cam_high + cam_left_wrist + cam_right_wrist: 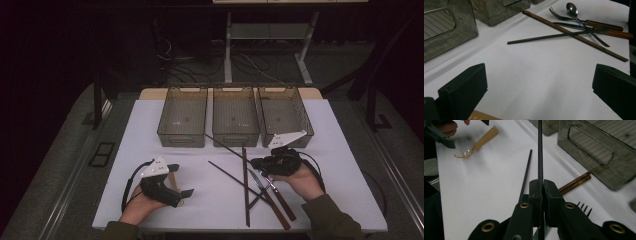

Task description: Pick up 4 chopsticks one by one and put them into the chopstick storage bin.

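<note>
The black chopstick sits pinched in the right gripper, near the bins. It is thin, stiff, light and slippery, so hold near the middle. The left gripper is wide open, holding nothing.

Olive-green sleeves, black grippers, grey three-cornered plates, black cables, brass rivets

Left gripper rests low, jaws wide apart; right gripper clamped tight, hand beneath.
</note>
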A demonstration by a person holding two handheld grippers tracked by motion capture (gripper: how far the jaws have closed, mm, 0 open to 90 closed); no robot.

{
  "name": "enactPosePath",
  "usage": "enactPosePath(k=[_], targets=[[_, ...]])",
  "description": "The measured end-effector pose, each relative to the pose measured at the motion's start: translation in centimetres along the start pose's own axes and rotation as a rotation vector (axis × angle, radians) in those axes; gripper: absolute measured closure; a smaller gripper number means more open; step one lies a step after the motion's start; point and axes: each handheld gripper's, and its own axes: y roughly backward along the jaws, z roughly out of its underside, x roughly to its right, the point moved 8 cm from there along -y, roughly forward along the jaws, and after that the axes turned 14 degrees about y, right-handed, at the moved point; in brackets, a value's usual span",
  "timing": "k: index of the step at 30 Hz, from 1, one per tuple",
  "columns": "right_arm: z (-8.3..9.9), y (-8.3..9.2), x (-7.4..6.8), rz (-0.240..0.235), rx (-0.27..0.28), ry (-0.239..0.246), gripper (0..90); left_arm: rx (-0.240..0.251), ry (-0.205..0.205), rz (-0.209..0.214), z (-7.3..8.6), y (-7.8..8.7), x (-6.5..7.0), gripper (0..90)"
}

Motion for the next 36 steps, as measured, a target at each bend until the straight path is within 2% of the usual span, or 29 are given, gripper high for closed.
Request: enactPosePath(k=[14, 19, 27, 36], targets=[[-1.3, -0.3, 1.2, 0.012, 0.005, -0.02, 85.5, -0.004, -0.007, -0.002, 0.1, -0.2, 0.2, 0.0], [-1.9, -0.6, 1.6, 0.024, 0.006, -0.026, 85.5, -0.008, -0.015, -0.016, 0.2, 0.0, 0.1, 0.0], [-3.8, -1.1, 2.2, 0.037, 0.006, -0.017, 85.5, 0.003, -0.017, -0.011, 0.1, 0.1, 0.2, 0.0], [-6.0, -1.5, 3.5, 0.049, 0.003, -0.019, 85.4, 0.001, -0.019, -0.011, 0.1, 0.2, 0.3, 0.0]])
